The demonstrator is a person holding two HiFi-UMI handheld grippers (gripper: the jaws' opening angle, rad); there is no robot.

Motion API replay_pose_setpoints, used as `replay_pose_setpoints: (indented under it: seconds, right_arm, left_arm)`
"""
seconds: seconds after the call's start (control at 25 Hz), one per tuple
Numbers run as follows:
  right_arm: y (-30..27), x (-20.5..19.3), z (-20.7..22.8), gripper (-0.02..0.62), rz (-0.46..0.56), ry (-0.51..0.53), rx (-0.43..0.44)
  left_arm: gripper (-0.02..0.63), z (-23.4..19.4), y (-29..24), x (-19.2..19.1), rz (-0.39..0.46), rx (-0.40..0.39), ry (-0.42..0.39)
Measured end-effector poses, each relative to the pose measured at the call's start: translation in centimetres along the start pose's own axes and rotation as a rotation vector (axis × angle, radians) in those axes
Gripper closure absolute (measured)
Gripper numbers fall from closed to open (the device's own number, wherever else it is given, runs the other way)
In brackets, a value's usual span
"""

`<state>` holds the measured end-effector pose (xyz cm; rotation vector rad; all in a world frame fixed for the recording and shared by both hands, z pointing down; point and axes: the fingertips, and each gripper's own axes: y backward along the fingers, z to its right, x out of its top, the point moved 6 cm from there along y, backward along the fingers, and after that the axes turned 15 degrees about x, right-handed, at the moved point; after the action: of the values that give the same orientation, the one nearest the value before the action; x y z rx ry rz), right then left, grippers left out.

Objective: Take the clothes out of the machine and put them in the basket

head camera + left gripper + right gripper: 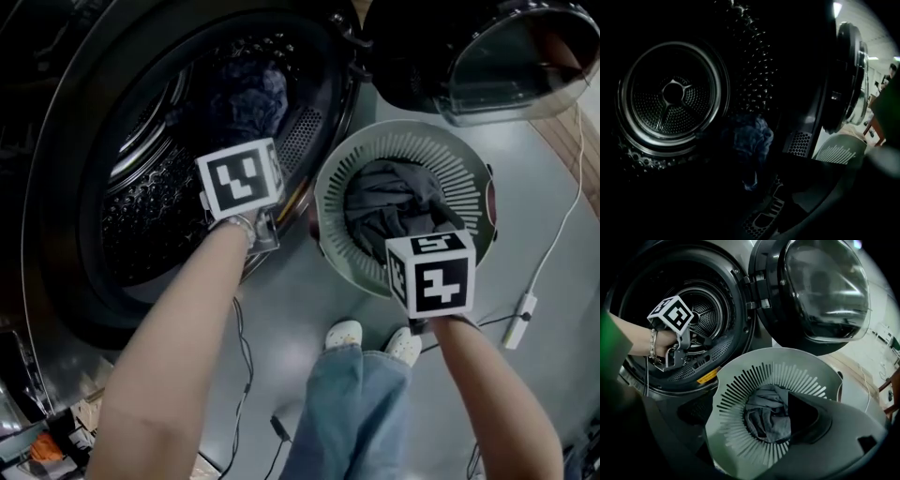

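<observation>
The washing machine's drum (141, 225) stands open at the left of the head view. A dark blue garment (246, 98) lies inside it against the perforated wall. My left gripper (750, 201) is at the drum's mouth, its marker cube (241, 178) just inside the rim. The blue garment (750, 138) lies ahead of its jaws, apart from them. The jaws are mostly lost in the dark and look open. My right gripper (752, 434) hangs over the round slatted basket (328, 202), open, above the grey clothes (768, 416) in it.
The machine's glass door (487, 56) is swung open above the basket. The person's white shoes (375, 339) stand just in front of the basket. Cables and a white plug box (518, 319) lie on the grey floor at the right.
</observation>
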<state>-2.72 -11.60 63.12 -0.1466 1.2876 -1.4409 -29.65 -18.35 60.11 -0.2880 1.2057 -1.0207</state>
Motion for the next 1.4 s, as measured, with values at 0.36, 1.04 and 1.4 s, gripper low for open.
replay_pose_setpoints:
  seconds: [0.36,1.04,1.4]
  right_arm:
    - [-2.6,-0.5,0.1,0.098,-0.015,0.0,0.025]
    - [-3.3,-0.2,1.3,0.129,-0.033,0.0,0.02]
    - [-0.1,0.2,1.0,0.143,0.007,-0.008,0.004]
  left_arm:
    - [0.242,-2.4,-3.5,-1.7,-0.155,-0.113,0.297]
    - [0.592,0.7,-5.2,-1.8,-0.258,-0.087,0.014]
    - [0.592,0.4,-0.9,-0.8,-0.064,-0.028,-0.1]
